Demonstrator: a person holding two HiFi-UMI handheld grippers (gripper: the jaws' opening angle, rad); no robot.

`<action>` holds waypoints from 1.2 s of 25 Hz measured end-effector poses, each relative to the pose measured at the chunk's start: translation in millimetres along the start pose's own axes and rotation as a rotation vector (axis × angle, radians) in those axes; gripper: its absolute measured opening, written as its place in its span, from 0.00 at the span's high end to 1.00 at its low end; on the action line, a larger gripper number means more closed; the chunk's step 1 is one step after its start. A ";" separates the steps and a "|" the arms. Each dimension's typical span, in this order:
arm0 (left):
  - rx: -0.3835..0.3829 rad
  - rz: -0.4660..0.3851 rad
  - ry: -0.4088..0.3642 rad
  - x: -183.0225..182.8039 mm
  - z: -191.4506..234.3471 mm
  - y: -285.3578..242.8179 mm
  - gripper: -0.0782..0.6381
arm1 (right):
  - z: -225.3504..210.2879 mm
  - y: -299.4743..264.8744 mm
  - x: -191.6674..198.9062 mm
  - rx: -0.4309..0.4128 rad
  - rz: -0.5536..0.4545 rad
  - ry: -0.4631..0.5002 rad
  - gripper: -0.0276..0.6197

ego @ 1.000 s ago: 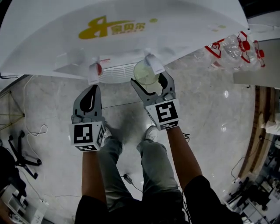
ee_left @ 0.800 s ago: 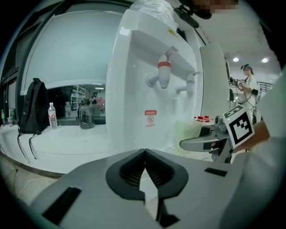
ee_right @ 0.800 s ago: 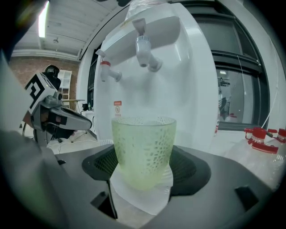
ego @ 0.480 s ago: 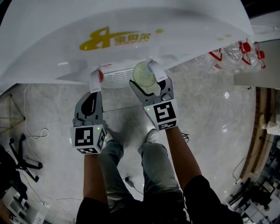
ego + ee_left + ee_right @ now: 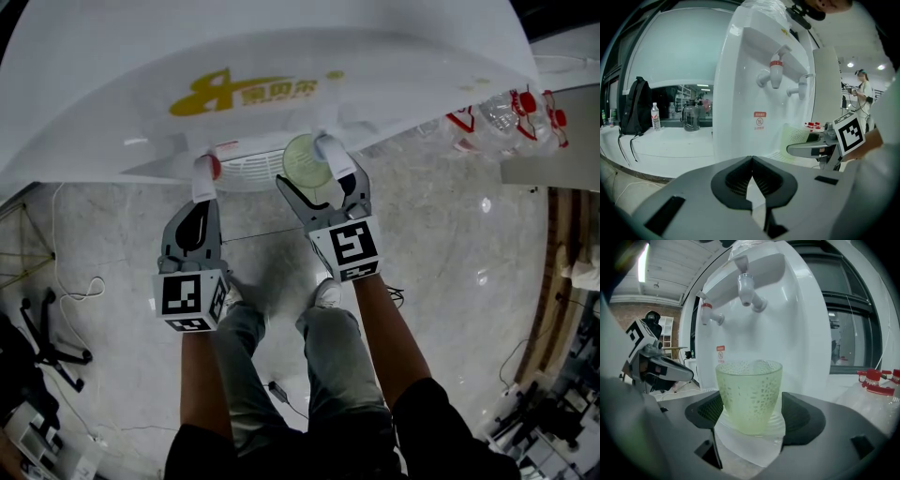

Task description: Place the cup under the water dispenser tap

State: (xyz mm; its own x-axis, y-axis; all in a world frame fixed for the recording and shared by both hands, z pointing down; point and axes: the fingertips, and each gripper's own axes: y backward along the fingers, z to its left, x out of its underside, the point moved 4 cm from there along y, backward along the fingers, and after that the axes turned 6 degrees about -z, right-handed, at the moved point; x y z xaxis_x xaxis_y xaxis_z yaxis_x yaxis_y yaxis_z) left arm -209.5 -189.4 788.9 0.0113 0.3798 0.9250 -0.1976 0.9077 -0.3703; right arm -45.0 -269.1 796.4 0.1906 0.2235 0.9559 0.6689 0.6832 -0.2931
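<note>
Pinching the cup (image 5: 749,394), seemingly, right gripper (image 5: 752,414); left gripper (image 5: 751,159) closed, empty.

- I count one cup (image 5: 305,157), at twelve o'clock.
- One water dispenser (image 5: 281,56).
- Two taps: red-capped tap (image 5: 204,174), plain tap (image 5: 330,150).
- Two grippers: left gripper (image 5: 200,199), right gripper (image 5: 315,178).

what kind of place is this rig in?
Likely an office or lab break corner: a white water dispenser, shrink-wrapped water bottles beside it, a backpack on a counter. The right gripper holds a cup at its tap.
</note>
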 end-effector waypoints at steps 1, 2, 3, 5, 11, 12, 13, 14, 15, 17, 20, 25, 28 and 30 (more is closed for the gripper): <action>0.000 0.001 0.000 0.4 -0.3 0.5 0.88 | 0.0 1.2 0.2 0.000 -0.001 -0.004 0.36; 0.000 0.001 -0.001 0.4 -0.5 0.9 0.88 | 0.2 2.3 0.6 -0.002 -0.002 -0.006 0.36; 0.000 0.000 0.000 0.4 -0.7 1.4 0.88 | 0.8 3.4 1.3 -0.006 -0.002 -0.003 0.36; 0.002 -0.001 0.000 0.2 -1.5 2.6 0.88 | 2.5 5.9 2.1 -0.010 0.000 0.003 0.35; 0.011 0.012 -0.012 3.2 -6.0 12.2 0.88 | 2.6 18.8 2.0 -0.004 -0.004 -0.002 0.35; 0.010 0.015 -0.009 4.0 -6.6 14.4 0.88 | 3.9 21.2 2.3 -0.007 -0.005 0.001 0.35; 0.010 0.017 -0.007 4.3 -7.5 16.8 0.88 | 5.9 24.4 2.5 -0.008 0.002 0.000 0.35; 0.011 0.018 -0.006 3.9 -8.7 19.1 0.88 | 7.6 28.0 2.4 -0.005 0.011 -0.004 0.35; 0.012 0.018 -0.008 2.9 -9.9 21.2 0.88 | 8.6 31.9 1.8 0.001 0.016 -0.011 0.35; 0.013 0.015 -0.011 -0.4 -11.8 25.1 0.88 | 8.9 40.0 -0.4 0.017 0.011 -0.032 0.39; 0.015 0.014 -0.011 -6.2 -15.5 32.2 0.88 | 10.0 53.9 -4.0 0.050 0.003 -0.060 0.44; 0.026 0.011 -0.015 -21.0 -24.5 45.8 0.88 | 14.5 78.2 -15.5 0.082 0.003 -0.069 0.55; 0.031 0.008 -0.021 -34.6 -29.2 54.9 0.88 | 15.3 90.8 -28.4 0.105 -0.004 -0.070 0.64; 0.033 0.004 -0.019 -44.3 -32.8 61.4 0.88 | 16.0 98.9 -38.2 0.114 -0.006 -0.063 0.68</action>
State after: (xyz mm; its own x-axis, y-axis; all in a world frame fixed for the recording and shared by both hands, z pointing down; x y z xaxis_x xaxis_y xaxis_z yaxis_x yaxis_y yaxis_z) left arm -190.0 -144.7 722.4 -0.0083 0.3795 0.9251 -0.2299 0.8997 -0.3711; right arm 2.4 -198.9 730.6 0.1389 0.2602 0.9555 0.5835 0.7581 -0.2913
